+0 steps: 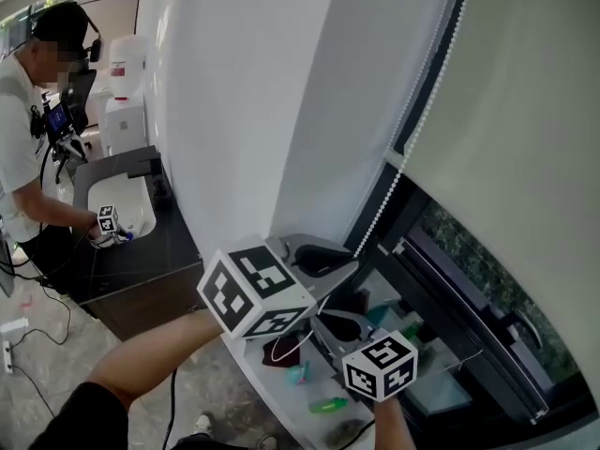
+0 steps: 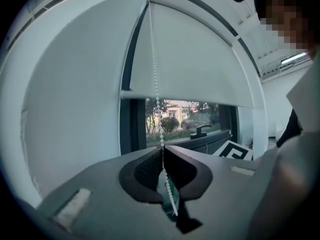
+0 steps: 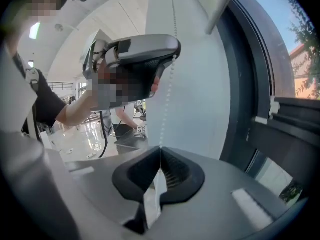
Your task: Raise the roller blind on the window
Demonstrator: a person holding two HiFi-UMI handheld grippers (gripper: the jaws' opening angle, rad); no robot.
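Observation:
A white bead chain (image 1: pixel 419 92) hangs beside the pale roller blind (image 1: pixel 525 129), whose bottom bar (image 2: pixel 185 98) sits partway up the window. My left gripper (image 1: pixel 351 255) is shut on the chain (image 2: pixel 156 84), which runs on down behind its closed tips (image 2: pixel 161 146). Just below it, my right gripper (image 1: pixel 330 319) is shut on the same chain (image 3: pixel 168 96), and the beads end at its closed tips (image 3: pixel 160 148). In the right gripper view the left gripper (image 3: pixel 173 53) shows above, with the chain taut between the two.
The dark window frame (image 1: pixel 469 336) and its handle (image 2: pixel 202 130) are to the right. The sill (image 1: pixel 281 392) below holds small objects. A white wall (image 1: pixel 244 101) stands left of the chain. Another person (image 1: pixel 23 139) works at a dark counter (image 1: pixel 122 261) with a sink.

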